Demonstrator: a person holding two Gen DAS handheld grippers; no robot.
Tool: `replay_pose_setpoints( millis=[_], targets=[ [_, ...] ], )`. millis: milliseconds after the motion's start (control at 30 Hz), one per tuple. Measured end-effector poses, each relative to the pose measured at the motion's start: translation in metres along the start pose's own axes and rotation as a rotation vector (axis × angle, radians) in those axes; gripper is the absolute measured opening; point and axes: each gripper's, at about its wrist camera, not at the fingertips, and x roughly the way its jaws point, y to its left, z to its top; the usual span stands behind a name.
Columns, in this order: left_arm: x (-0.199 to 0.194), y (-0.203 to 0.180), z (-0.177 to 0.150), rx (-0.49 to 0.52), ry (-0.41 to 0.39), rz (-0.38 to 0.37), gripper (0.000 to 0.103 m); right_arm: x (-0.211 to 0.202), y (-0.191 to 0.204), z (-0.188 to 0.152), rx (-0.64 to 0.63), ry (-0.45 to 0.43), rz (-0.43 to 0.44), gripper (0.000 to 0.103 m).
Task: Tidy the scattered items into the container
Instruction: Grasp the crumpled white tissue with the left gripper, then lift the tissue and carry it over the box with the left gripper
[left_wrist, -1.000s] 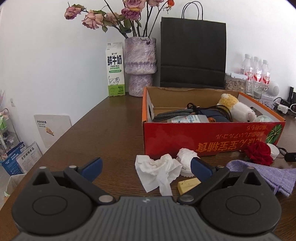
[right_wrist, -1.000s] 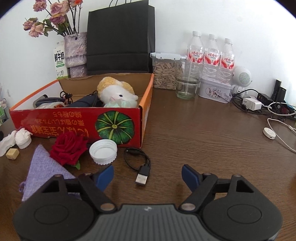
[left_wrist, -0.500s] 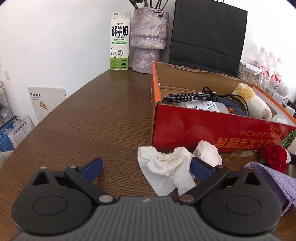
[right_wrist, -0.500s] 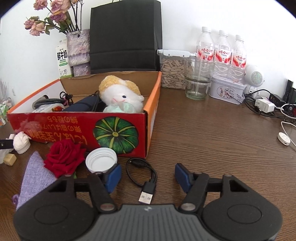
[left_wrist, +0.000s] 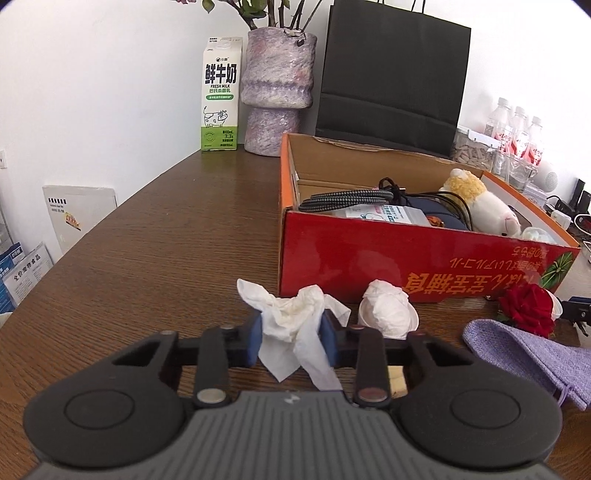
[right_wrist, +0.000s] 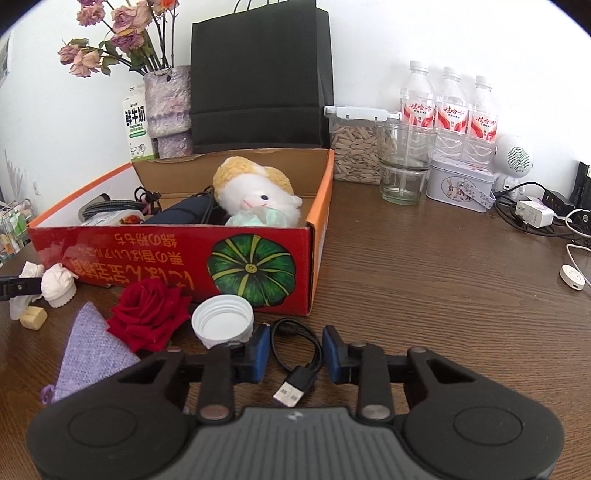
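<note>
**Both hand-held grippers at scattered items in front of the box**

The left hand-held gripper (left_wrist: 291, 339) has just been closing, and its blue pads now press on both sides of a crumpled white tissue (left_wrist: 295, 325) that lies on the bench (left_wrist: 166, 240). The tissue bulges above the pads and hangs below them.

The right hand-held gripper (right_wrist: 295, 352) has also just been closing. Its pads stand on either side of a short black USB cable (right_wrist: 295, 354) coiled on the bench. The right pad lies very close to the loop; whether either pad touches the cable cannot be told. The cable's plug points toward the camera.

The red cardboard box (right_wrist: 177, 266) stands just behind both grippers. It holds a plush toy (right_wrist: 255, 192), dark cables and a packet.

Items on the bench in front of the box:
- a white paper cup with a wad inside (left_wrist: 388, 314), just right of the tissue
- a small tan block (right_wrist: 33, 317)
- a purple pouch (right_wrist: 88, 354)
- a red rose (right_wrist: 147, 314), touching the pouch
- a white cap (right_wrist: 221, 321), just beside the right gripper's left pad
</note>
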Motion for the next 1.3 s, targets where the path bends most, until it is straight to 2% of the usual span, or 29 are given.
replay_pose_setpoints(
  millis=[133,533,833,1100,1300],
  targets=[
    [-0.004,0.001,0.001,-0.012,-0.015,-0.007,0.021,-0.003,0.004,-0.001,-0.002,-0.012,-0.013,0.027],
    [-0.02,-0.005,-0.005,-0.026,-0.052,-0.01,0.021,-0.025,0.011,-0.005,0.017,-0.064,-0.026,0.026],
    [-0.044,-0.017,-0.009,-0.013,-0.112,-0.034,0.021,-0.063,0.02,-0.005,0.031,-0.156,0.01,0.026],
    [-0.071,-0.036,0.014,0.023,-0.202,-0.098,0.021,-0.095,0.035,0.02,0.008,-0.267,0.061,0.026],
    [-0.078,-0.058,0.042,0.058,-0.267,-0.135,0.021,-0.097,0.045,0.049,-0.008,-0.312,0.088,0.026]
  ],
)
